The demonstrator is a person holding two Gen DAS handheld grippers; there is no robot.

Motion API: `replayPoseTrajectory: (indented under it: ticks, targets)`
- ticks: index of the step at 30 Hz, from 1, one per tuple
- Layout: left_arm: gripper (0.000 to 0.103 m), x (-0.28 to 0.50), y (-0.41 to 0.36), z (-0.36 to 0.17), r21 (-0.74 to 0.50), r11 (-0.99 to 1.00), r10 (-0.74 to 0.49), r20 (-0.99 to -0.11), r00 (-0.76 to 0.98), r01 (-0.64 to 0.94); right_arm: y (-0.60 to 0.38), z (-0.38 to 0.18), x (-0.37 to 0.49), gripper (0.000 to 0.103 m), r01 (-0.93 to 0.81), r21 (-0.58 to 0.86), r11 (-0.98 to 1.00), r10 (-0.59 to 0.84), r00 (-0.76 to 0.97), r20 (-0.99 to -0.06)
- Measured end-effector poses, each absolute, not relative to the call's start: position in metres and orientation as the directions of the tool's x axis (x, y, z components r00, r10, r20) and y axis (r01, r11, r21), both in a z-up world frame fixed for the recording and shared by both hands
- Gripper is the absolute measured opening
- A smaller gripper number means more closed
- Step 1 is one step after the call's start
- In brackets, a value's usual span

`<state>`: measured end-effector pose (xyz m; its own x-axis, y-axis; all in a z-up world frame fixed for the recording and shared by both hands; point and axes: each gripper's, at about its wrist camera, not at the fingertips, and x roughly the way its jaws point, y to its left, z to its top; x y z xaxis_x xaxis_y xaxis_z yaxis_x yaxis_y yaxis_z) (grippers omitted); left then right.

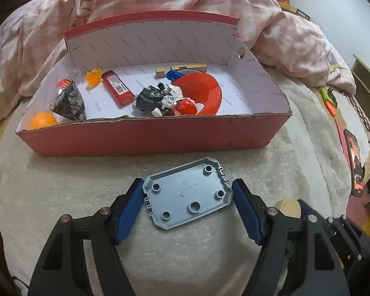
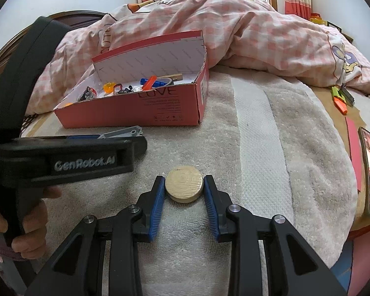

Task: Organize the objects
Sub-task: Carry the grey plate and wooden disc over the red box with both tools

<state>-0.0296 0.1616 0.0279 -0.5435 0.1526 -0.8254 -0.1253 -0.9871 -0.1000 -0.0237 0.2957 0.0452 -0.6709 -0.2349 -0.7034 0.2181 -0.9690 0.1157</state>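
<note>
Right gripper [image 2: 184, 189] clamped on gold disc [image 2: 184, 187]; left gripper [image 1: 188, 192] pinching grey plate [image 1: 188, 192]

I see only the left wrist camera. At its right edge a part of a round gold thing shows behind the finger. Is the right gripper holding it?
Observer: Yes. The right gripper is shut on the gold disc, with one pad on each side. The disc lies flat on the towel.
Operator: Is anything between the disc and the red box?
Observer: Only bare towel. The left gripper, closed on the grey plate, stands to the left of that path.
</note>
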Motion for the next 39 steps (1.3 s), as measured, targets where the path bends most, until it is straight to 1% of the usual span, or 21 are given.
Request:
replayPoseTrajectory:
  ticks: [11,17,23,28,33,39]
  targets:
    - [0.072,-0.005,0.132,0.045,-0.034,-0.985,0.130,-0.780,-0.612,-0.166,0.284,0.054,-0.017,0.033,0.227,0.131,-0.965,-0.252,-0.668,-0.701]
    - [0.072,0.006,0.106,0.066,-0.006,-0.989,0.105,-0.723,-0.683,-0.146,0.265,0.063,-0.015,0.033,0.259,0.147,-0.955,-0.288,-0.674,-0.681]
    - [0.072,-0.004,0.082,0.082,-0.043,-0.993,0.108,-0.694,-0.712,-0.108,0.243,0.077,-0.021,0.033,0.305,0.128,-0.944,-0.309,-0.678,-0.667]
    - [0.072,-0.017,0.069,0.086,-0.055,-0.995,0.096,-0.693,-0.715,-0.080,0.232,0.089,-0.031,0.033,0.326,0.110,-0.939,-0.315,-0.686,-0.656]
    - [0.072,-0.031,0.065,0.092,-0.049,-0.997,0.081,-0.677,-0.731,-0.066,0.225,0.105,-0.047,0.033,0.332,0.099,-0.938,-0.317,-0.707,-0.632]
    - [0.072,-0.053,0.067,0.094,-0.073,-0.995,0.094,-0.676,-0.731,-0.060,0.222,0.118,-0.077,0.033,0.323,0.086,-0.943,-0.305,-0.729,-0.613]
